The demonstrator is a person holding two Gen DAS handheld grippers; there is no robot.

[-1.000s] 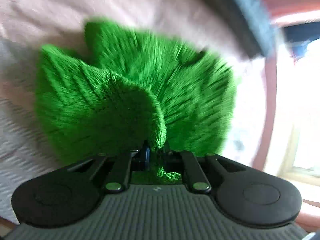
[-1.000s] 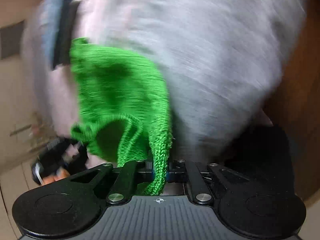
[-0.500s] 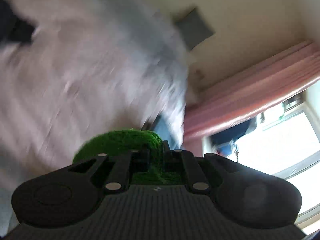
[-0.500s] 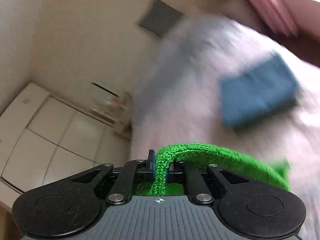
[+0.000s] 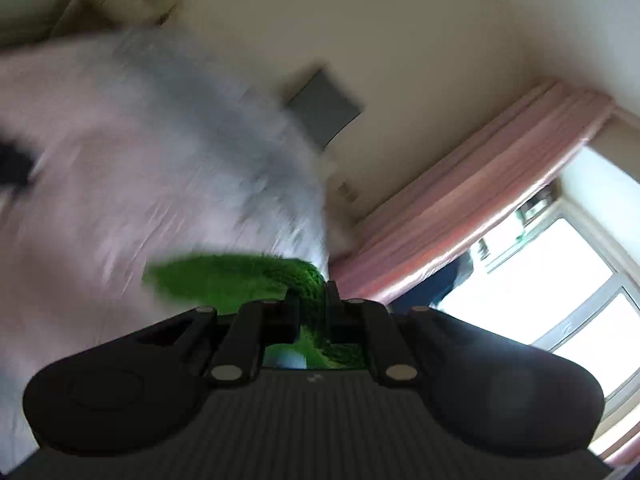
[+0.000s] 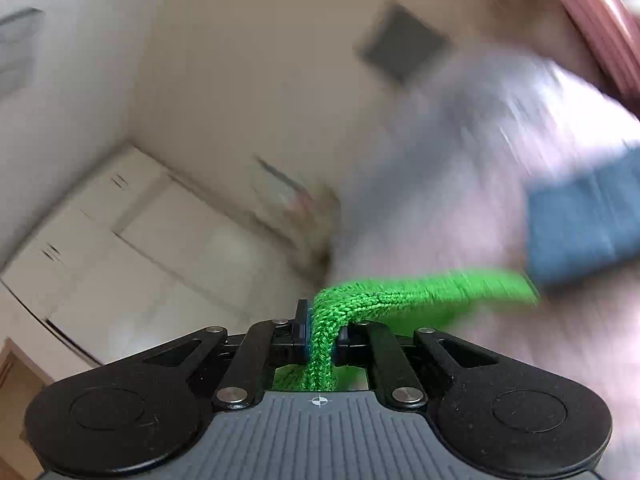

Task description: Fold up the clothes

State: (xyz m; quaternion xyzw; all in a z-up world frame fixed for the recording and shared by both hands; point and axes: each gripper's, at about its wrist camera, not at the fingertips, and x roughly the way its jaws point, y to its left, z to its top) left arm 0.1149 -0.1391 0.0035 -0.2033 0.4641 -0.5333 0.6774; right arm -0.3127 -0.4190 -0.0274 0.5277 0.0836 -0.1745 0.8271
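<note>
Gripping the green knitted garment (image 6: pixel 400 292) at two points, you hold it aloft between both tools: the left gripper (image 5: pixel 310 300) has its jaws closed on a bunched edge of the knit, and the right gripper (image 6: pixel 322 330) has its jaws closed on a rolled, ribbed edge. Between the two grips the garment runs as a band above the pale pink bed (image 5: pixel 120 160), both cameras tilted up toward the wall and the pink curtain (image 5: pixel 460 200). A folded blue garment (image 6: pixel 588 220) lies on the bed near the green one's far end. Note the blur: at this speed a narrow pinch on loose knit could slip from either pair of jaws, dropping one side and twisting the piece. A wide swing could also sweep the knit across the folded blue garment and disturb it.
</note>
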